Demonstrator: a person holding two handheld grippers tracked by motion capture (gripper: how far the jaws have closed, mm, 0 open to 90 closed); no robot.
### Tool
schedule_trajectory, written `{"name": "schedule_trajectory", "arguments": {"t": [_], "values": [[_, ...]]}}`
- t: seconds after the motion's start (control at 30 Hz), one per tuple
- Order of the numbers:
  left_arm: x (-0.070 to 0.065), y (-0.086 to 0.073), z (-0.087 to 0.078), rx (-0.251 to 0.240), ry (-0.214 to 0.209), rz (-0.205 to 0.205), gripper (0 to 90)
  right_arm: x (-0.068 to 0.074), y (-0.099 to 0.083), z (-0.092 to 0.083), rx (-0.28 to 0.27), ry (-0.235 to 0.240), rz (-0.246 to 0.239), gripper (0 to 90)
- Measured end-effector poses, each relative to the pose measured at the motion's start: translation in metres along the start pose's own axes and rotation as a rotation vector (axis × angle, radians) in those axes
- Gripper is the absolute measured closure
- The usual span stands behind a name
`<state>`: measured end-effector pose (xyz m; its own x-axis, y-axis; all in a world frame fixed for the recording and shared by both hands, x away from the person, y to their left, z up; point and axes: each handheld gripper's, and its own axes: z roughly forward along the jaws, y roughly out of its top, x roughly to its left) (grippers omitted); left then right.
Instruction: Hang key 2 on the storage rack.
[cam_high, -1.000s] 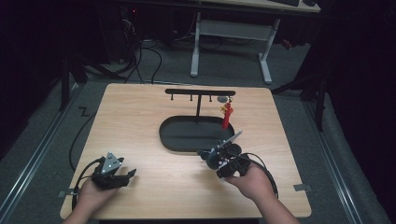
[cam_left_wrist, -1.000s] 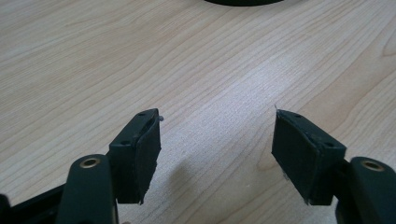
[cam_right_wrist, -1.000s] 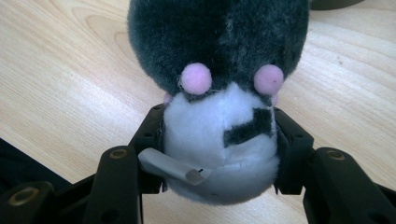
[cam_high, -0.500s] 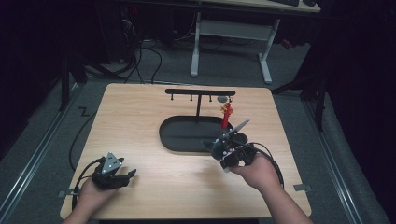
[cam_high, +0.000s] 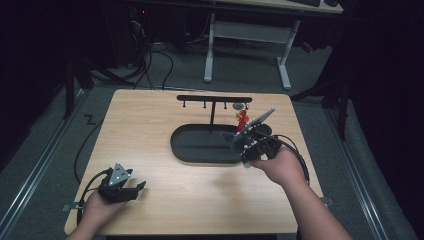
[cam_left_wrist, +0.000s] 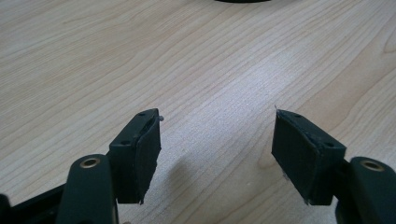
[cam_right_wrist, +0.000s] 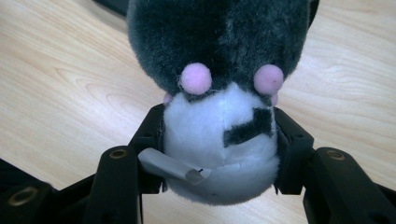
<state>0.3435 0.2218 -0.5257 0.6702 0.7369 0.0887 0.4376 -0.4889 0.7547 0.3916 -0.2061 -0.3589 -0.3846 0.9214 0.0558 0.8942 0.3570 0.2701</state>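
Right gripper (cam_high: 245, 142) has lifted toward 12 o'clock, forearm angled in from 5 o'clock, now over the black tray's (cam_high: 200, 150) right rim. It's clamped on a plush toy (cam_right_wrist: 219, 93): grey fuzzy top, white belly, pink nubs, probably a penguin. Left gripper (cam_left_wrist: 217, 154) rests low at 7 o'clock, jaws apart, nothing between.

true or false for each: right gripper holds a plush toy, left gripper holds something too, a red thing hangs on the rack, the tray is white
1. The right gripper is shut on a grey and white plush toy. True.
2. The left gripper also holds something. False: its jaws stand open over the bare table.
3. A red thing hangs on the rack. True.
4. The tray is white. False: it is black.
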Motion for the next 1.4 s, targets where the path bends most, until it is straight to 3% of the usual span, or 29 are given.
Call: {"name": "schedule_trajectory", "arguments": {"t": [0.53,0.9,1.27,1.4], "values": [[0.001,-0.001,0.000,0.003,-0.003,-0.005,32.9,0.005,0.039,-0.016,-0.014,-0.025,-0.036,48.5],[0.002,-0.001,-0.001,0.001,-0.003,-0.006,32.9,0.009,0.060,-0.028,-0.036,-0.041,-0.030,48.5],[0.002,-0.002,-0.001,0.007,-0.007,-0.004,33.0,0.004,0.070,-0.033,-0.063,-0.065,-0.006,48.5],[0.002,-0.002,-0.001,0.007,-0.007,-0.006,32.9,0.002,0.074,-0.031,-0.075,-0.096,0.004,48.5]]}}
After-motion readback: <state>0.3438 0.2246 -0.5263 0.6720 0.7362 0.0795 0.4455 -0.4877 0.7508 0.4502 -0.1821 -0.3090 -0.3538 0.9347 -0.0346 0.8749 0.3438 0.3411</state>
